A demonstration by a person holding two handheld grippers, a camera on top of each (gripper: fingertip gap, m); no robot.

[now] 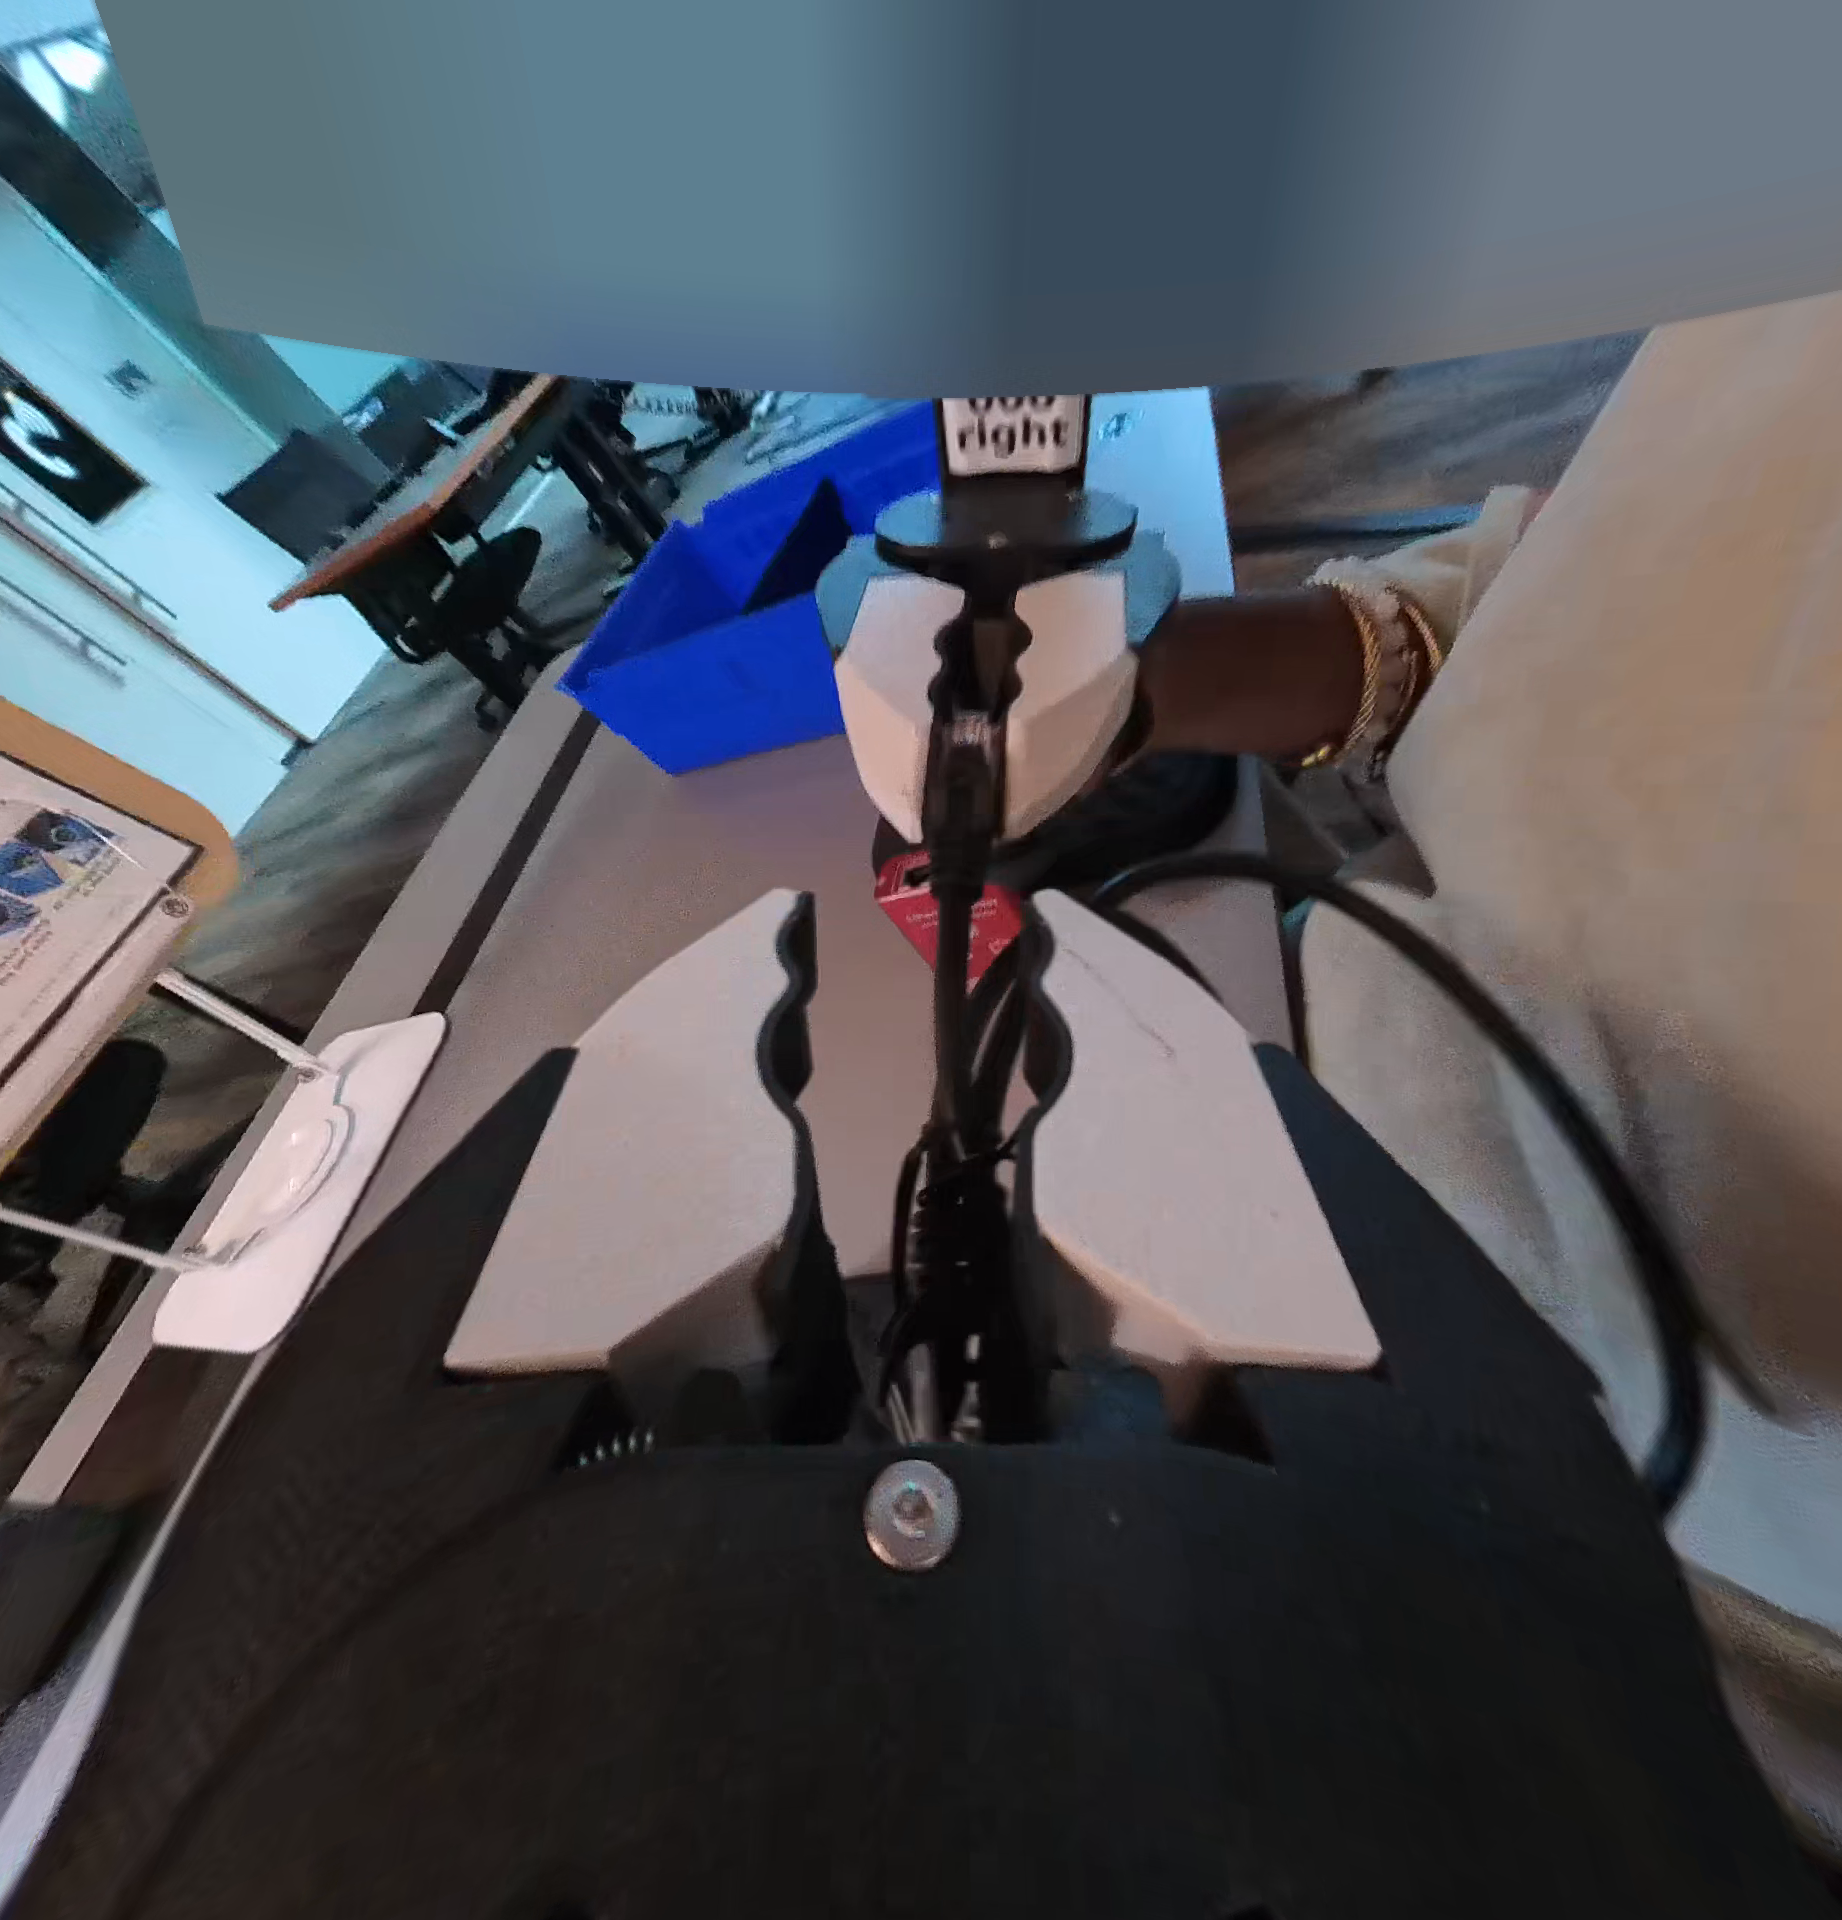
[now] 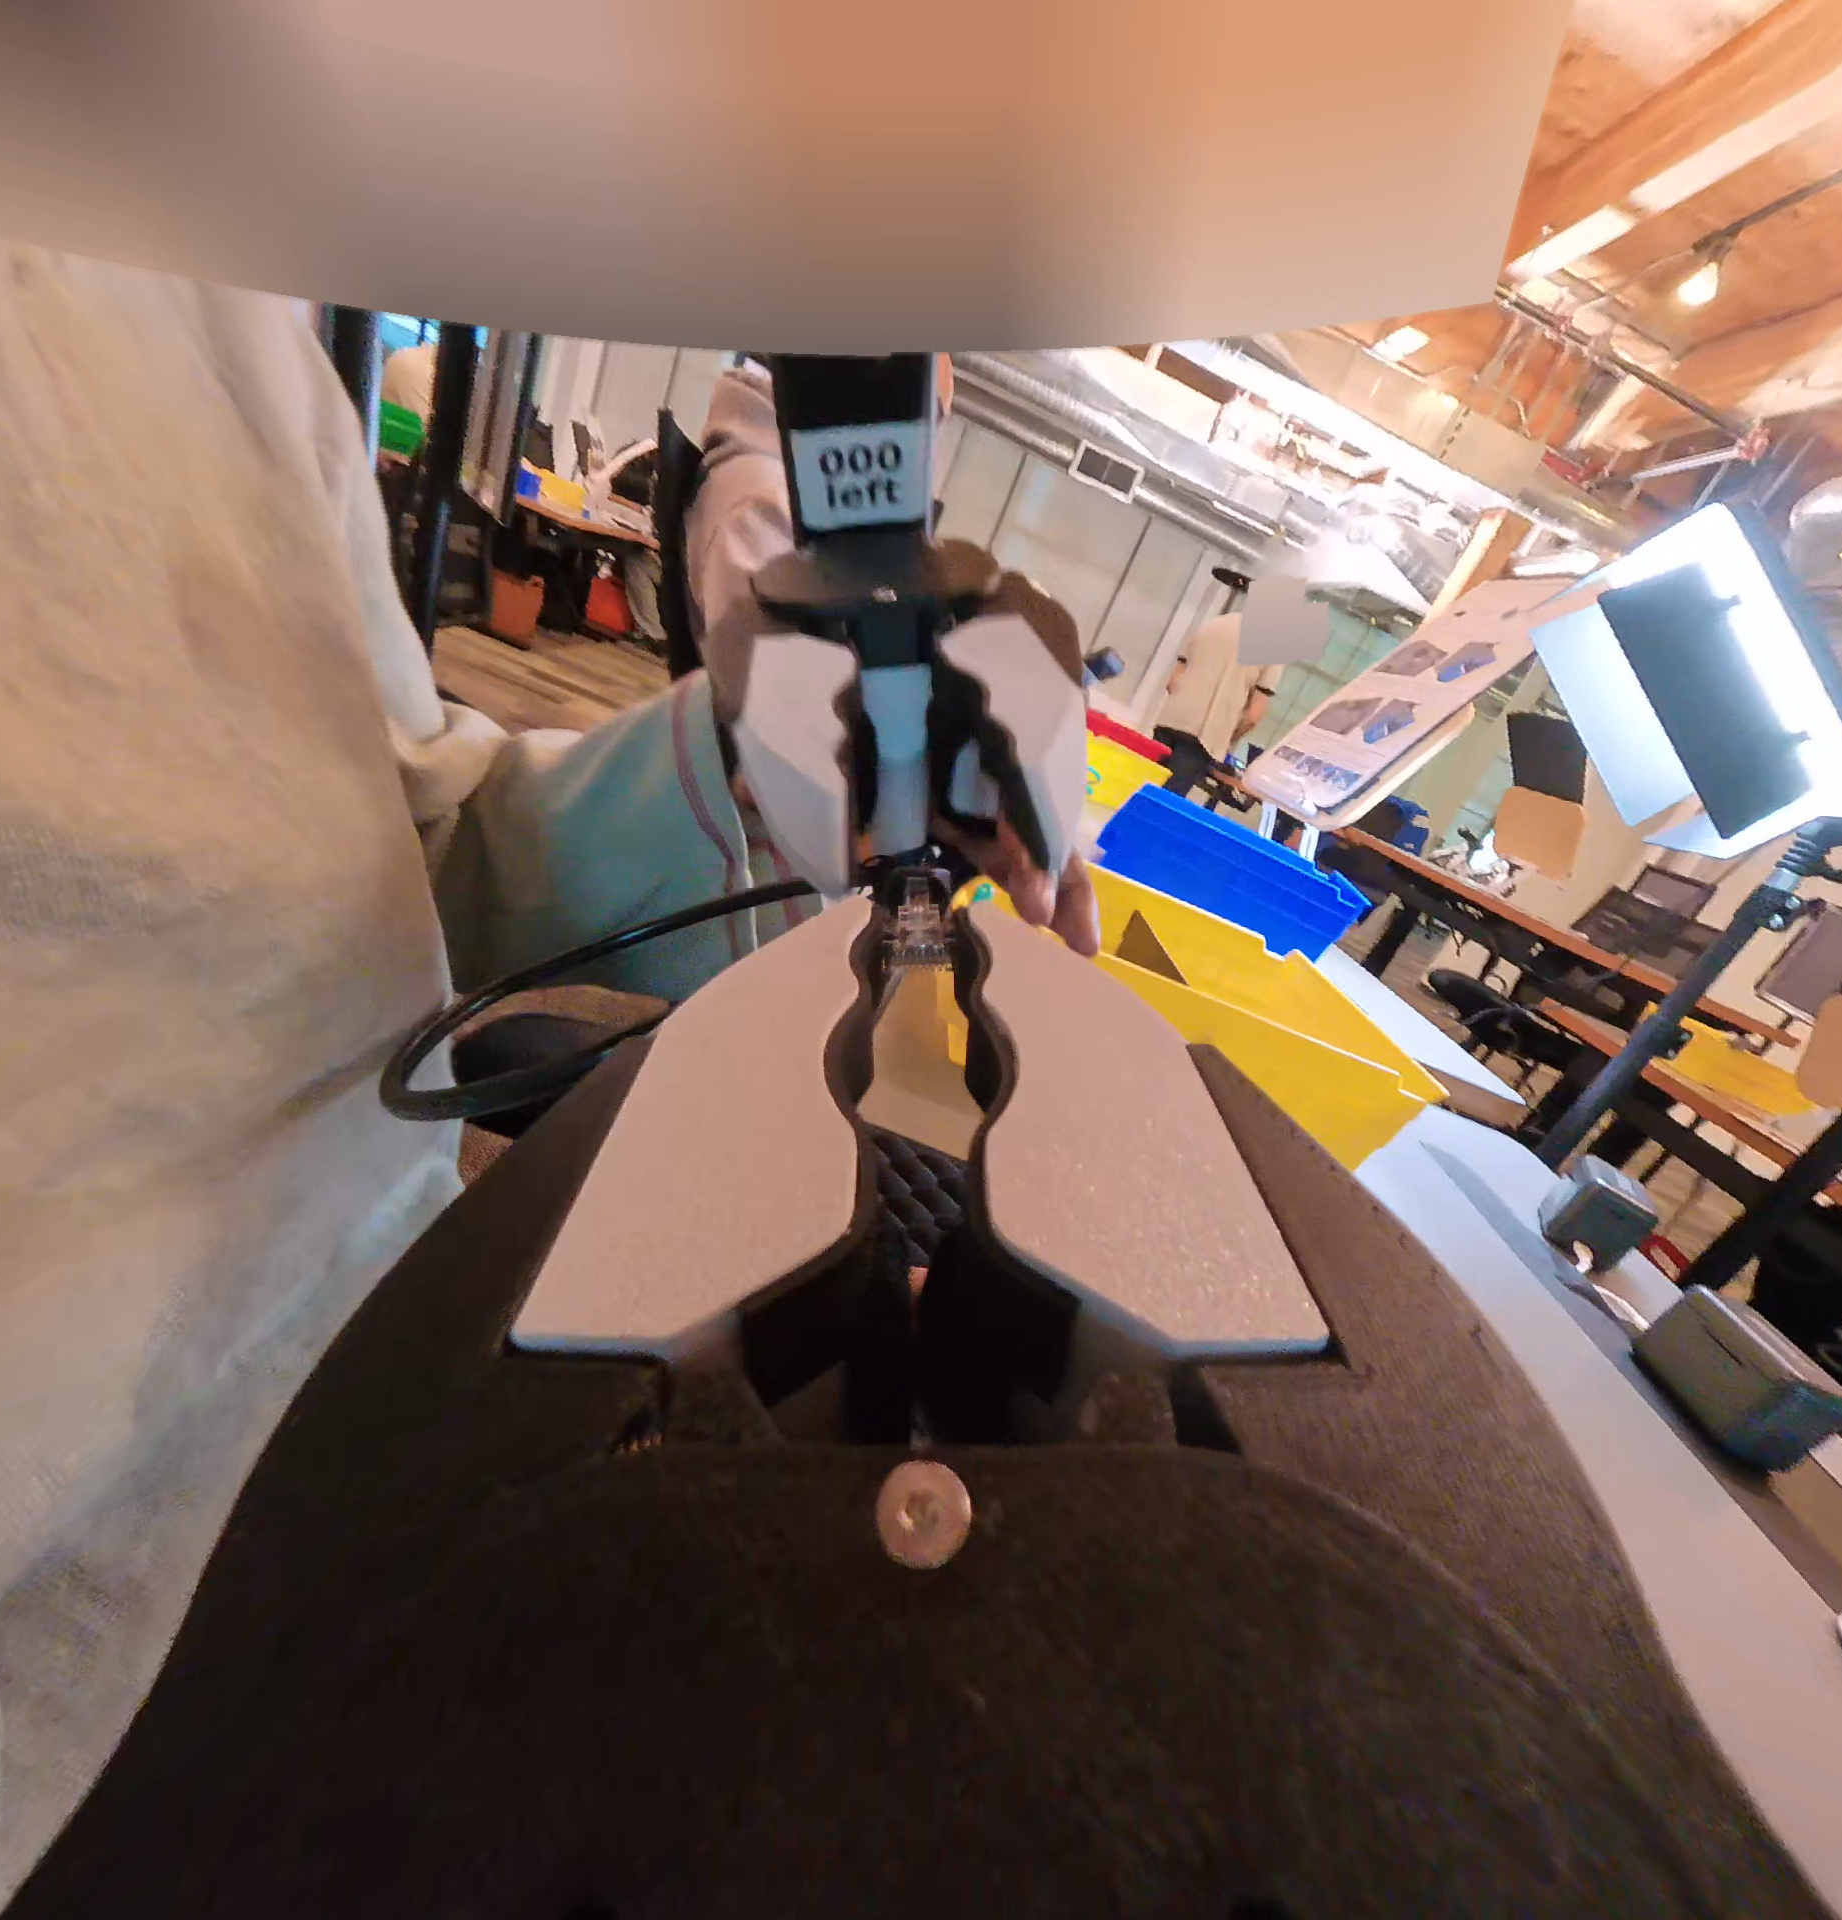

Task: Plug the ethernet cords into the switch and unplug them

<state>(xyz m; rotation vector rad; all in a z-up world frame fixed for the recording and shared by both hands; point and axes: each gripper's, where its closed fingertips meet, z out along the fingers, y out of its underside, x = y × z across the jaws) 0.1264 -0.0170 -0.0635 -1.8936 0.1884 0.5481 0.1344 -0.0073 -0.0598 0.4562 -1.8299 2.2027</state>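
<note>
My right gripper [image 2: 922, 925] is shut on the clear plug [image 2: 912, 930] of a black ethernet cord [image 2: 543, 987], which loops off to the left. In the left wrist view the right gripper [image 1: 953, 821] faces me, with the cord [image 1: 948, 987] running from it down between my own fingers. My left gripper [image 1: 922, 914] has its jaws apart around a tied bundle of black cord [image 1: 953, 1205]. It also shows in the right wrist view [image 2: 938, 868], just beyond the plug. A red flat object [image 1: 984, 935] lies on the table under the right gripper, partly hidden. I cannot pick out the switch.
The grey table [image 1: 688, 831] bears a blue bin [image 1: 709, 665] and yellow bins [image 2: 1260, 997]. A white clamp plate [image 1: 304, 1174] sits on its left edge and dark grey boxes [image 2: 1738, 1382] on the right. A person's beige clothing [image 1: 1623, 831] is close by. Left and right tips are no more than a few centimetres apart.
</note>
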